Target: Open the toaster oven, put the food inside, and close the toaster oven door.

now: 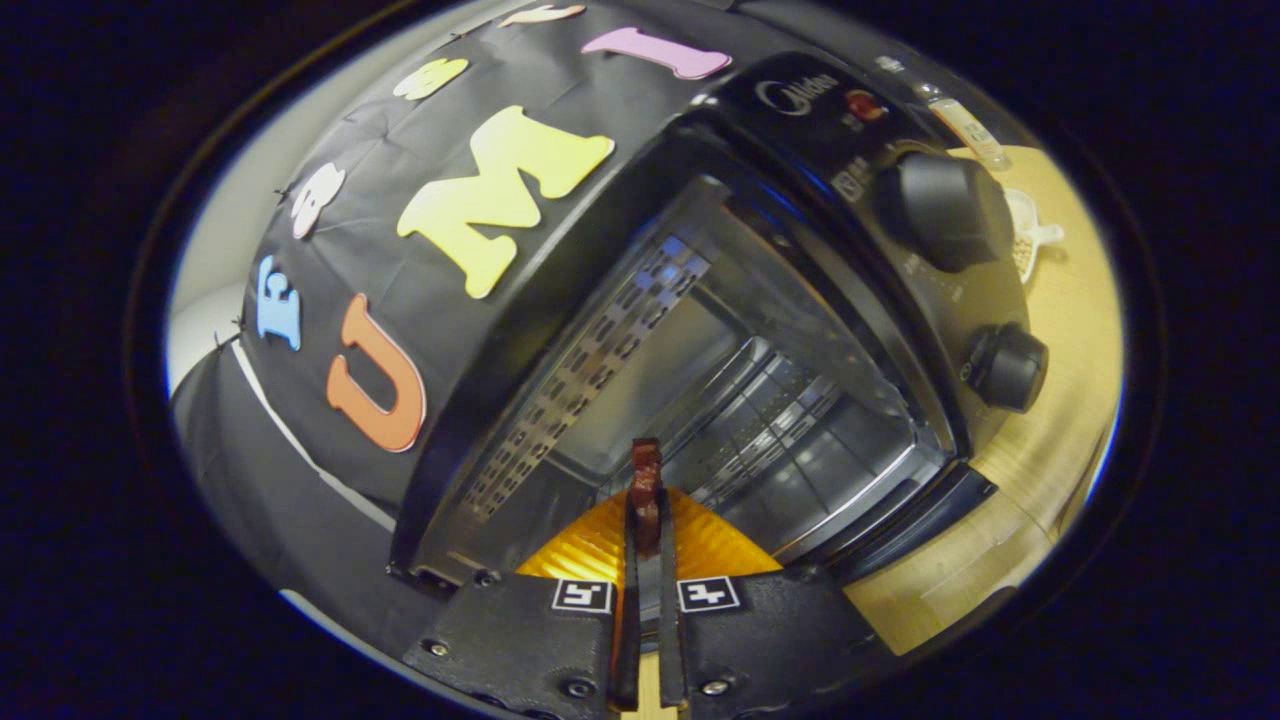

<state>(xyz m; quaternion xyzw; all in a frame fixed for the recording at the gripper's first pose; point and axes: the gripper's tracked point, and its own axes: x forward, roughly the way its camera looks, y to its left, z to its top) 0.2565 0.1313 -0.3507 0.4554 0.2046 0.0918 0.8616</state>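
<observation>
The black toaster oven [800, 100] stands open right in front of me, its metal cavity [660, 370] and wire rack [775, 420] in plain sight. My gripper [645, 490] is shut on the near rim of an orange-yellow ribbed plate [590, 545], which reaches toward the oven's mouth just ahead of the fingers. A thin dark reddish strip [646, 462] stands at the fingertips; I cannot tell whether it is food. The lowered door's dark edge [905, 525] shows below the cavity, to the right of the fingers.
Two black knobs [945, 210] [1005, 368] sit on the oven's control panel. The oven rests on a light wooden table [1065, 330]. A small white scoop-like object [1032, 240] lies on the table beyond the knobs. Black cloth hangs behind the oven.
</observation>
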